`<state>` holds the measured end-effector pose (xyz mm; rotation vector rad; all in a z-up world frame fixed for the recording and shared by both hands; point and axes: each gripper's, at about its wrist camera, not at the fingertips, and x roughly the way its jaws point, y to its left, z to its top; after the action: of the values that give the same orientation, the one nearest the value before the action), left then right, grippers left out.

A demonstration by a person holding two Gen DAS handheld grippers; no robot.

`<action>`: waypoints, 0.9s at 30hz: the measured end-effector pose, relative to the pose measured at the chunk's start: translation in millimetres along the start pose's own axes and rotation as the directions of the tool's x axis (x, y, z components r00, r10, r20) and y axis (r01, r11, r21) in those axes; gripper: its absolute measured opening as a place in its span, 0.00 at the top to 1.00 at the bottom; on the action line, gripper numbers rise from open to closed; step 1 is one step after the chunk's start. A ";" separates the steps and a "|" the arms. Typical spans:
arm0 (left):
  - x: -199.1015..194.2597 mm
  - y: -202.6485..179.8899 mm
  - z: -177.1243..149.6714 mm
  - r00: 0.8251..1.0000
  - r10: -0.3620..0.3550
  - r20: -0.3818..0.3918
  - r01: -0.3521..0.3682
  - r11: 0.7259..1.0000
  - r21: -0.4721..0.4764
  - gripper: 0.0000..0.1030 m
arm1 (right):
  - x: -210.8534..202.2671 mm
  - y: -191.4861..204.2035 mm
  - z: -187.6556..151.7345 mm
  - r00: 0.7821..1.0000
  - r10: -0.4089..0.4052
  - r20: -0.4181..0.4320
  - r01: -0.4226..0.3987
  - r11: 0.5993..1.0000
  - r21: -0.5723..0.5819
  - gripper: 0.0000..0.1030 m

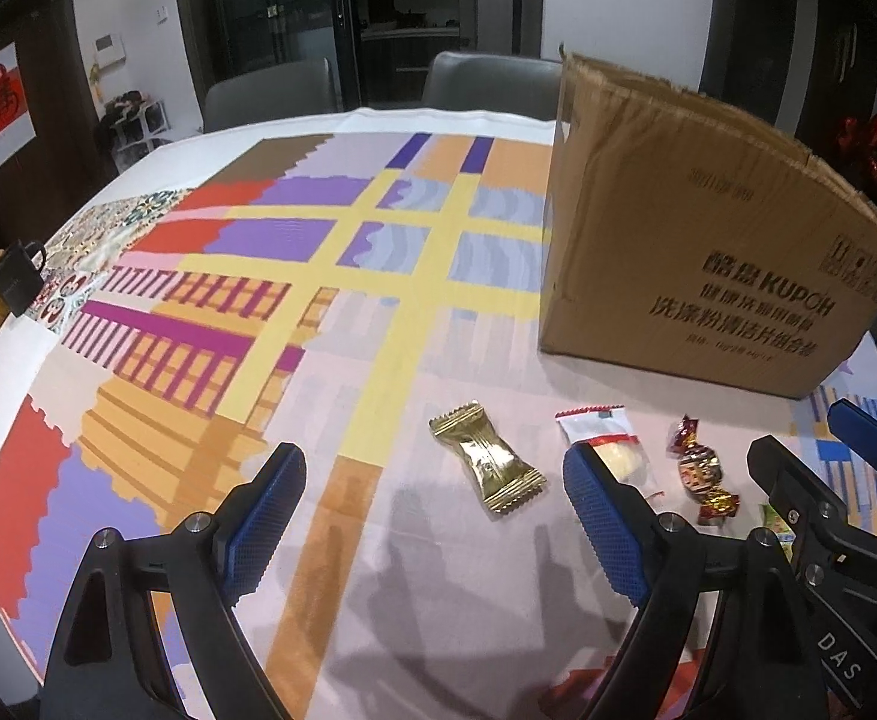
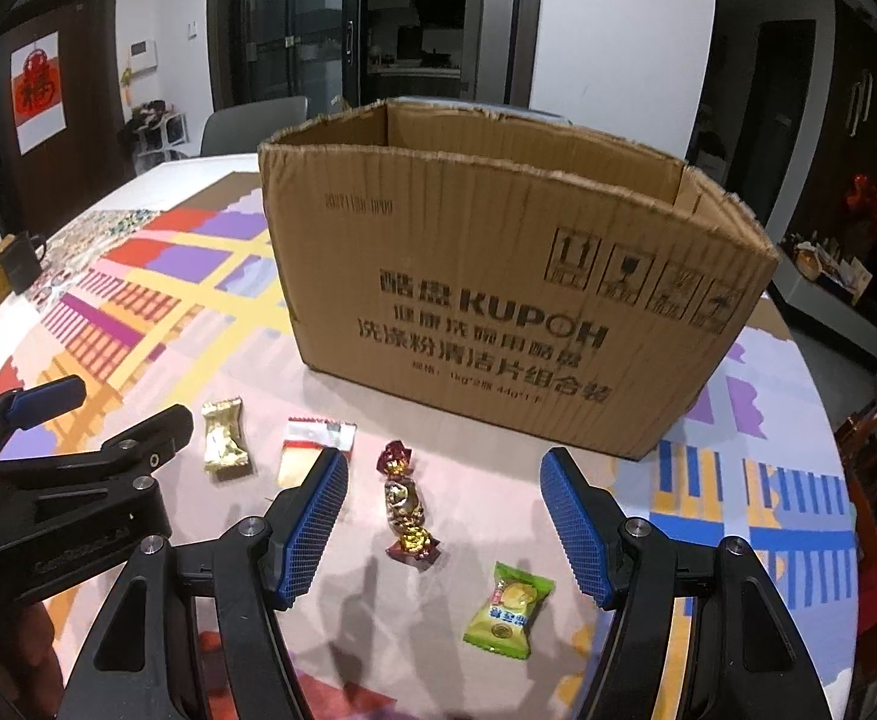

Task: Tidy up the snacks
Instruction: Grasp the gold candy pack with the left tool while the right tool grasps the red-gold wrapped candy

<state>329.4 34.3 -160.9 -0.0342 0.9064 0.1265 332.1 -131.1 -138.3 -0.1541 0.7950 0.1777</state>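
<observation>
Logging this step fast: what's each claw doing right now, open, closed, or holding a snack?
Left claw: open, holding nothing; the gold candy lies between its fingers on the table.
Right claw: open, holding nothing; the red-gold candy lies loose below it.

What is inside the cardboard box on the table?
In the right wrist view, the cardboard box is open at the top, and only the upper part of its bare inner walls shows. Its front wall hides the bottom, so any contents cannot be seen.
</observation>
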 end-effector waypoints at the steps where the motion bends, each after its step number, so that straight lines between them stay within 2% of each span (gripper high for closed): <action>1: 4.4 -0.4 -0.7 1.000 0.001 -0.009 -0.001 1.000 -0.001 0.15 | 2.9 0.4 -0.8 1.000 0.001 -0.006 -0.001 1.000 -0.001 0.34; 11: 28.8 -2.4 -1.4 0.999 0.008 -0.052 -0.009 1.000 -0.022 0.17 | 29.8 0.6 -8.1 0.998 0.018 -0.058 -0.018 1.000 0.007 0.34; 22: 51.7 -4.1 -3.3 0.995 0.004 -0.096 -0.006 1.000 -0.027 0.30 | 58.2 0.5 -12.6 0.992 0.024 -0.121 -0.022 1.000 0.020 0.35; 24: 52.9 -4.9 -3.4 0.995 0.004 -0.097 -0.006 1.000 -0.027 0.31 | 61.9 -0.6 -13.8 0.991 0.031 -0.133 -0.028 0.999 0.027 0.43; 27: 54.1 -5.8 -3.4 0.995 0.002 -0.095 -0.004 1.000 -0.027 0.34 | 65.4 -1.0 -16.3 0.989 0.038 -0.142 -0.034 0.999 0.034 0.48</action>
<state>360.4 33.4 -205.7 -0.0651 1.0002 0.1411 365.9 -128.8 -196.5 -0.1240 0.9434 0.1895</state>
